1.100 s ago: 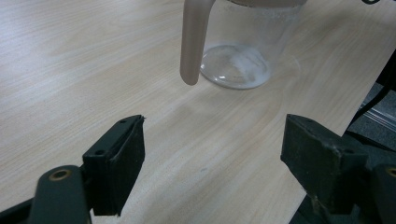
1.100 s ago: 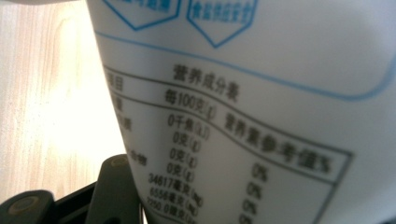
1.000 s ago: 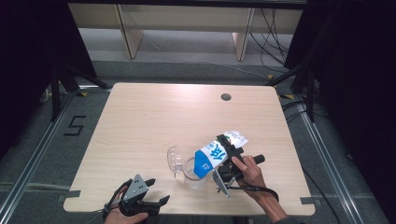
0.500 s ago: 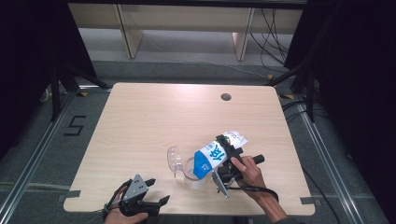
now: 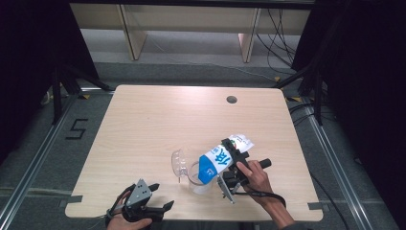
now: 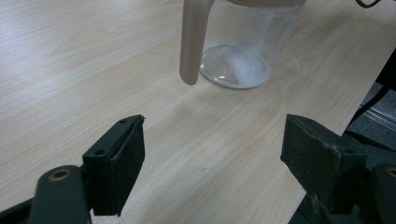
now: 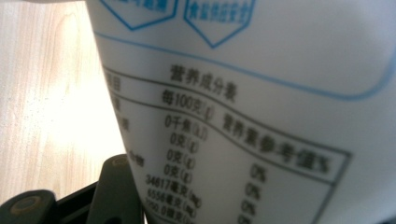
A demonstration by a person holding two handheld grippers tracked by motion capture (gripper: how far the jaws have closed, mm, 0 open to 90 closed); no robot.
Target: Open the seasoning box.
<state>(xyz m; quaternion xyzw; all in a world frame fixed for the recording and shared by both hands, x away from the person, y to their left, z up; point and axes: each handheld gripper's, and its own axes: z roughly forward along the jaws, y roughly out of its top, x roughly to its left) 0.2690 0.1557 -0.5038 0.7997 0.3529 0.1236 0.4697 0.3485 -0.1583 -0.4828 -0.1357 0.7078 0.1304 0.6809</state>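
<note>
table (image 5: 143,124) evenly lit | dark surroundings | glare patch on wood, right gripper view | bag (image 7: 261,107) print blurred

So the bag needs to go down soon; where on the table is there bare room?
The table is bare across its far half up to the round hole and along its left side. It is crowded near the front, around the jug, bag and right gripper.

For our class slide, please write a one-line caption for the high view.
Right gripper tips a blue-and-white bag over a clear jug on the wooden table; left gripper rests open nearby.
</note>
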